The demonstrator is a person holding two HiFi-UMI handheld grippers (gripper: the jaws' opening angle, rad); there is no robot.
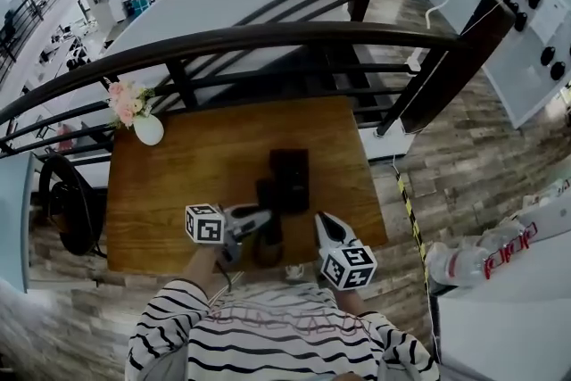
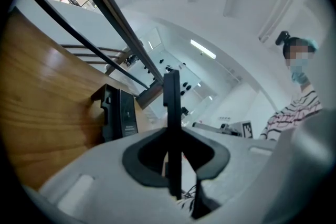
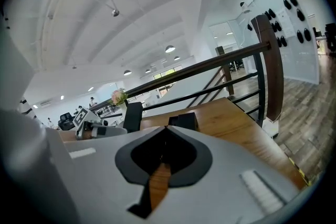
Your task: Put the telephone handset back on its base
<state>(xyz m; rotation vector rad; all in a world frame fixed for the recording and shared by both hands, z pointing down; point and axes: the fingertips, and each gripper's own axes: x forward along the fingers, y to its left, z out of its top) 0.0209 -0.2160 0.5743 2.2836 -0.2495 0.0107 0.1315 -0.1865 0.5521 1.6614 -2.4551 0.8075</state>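
Observation:
The black telephone base (image 1: 291,177) sits at the middle of the wooden table (image 1: 178,183). My left gripper (image 1: 265,224) is shut on the black handset (image 1: 267,194), just in front of the base and a little to its left. In the left gripper view the handset (image 2: 171,113) stands as a thin upright bar between the jaws, with the base (image 2: 118,114) beyond on the left. My right gripper (image 1: 325,226) hovers at the table's near edge, right of the handset, shut and empty. From the right gripper view I see the base (image 3: 184,120), the handset (image 3: 133,116) and my left gripper (image 3: 93,127).
A white vase of pink flowers (image 1: 143,124) stands at the table's far left corner. A dark curved railing (image 1: 268,38) runs behind the table. A small pale object (image 1: 294,271) lies at the near edge. A plastic bottle (image 1: 464,263) lies on a white surface at right.

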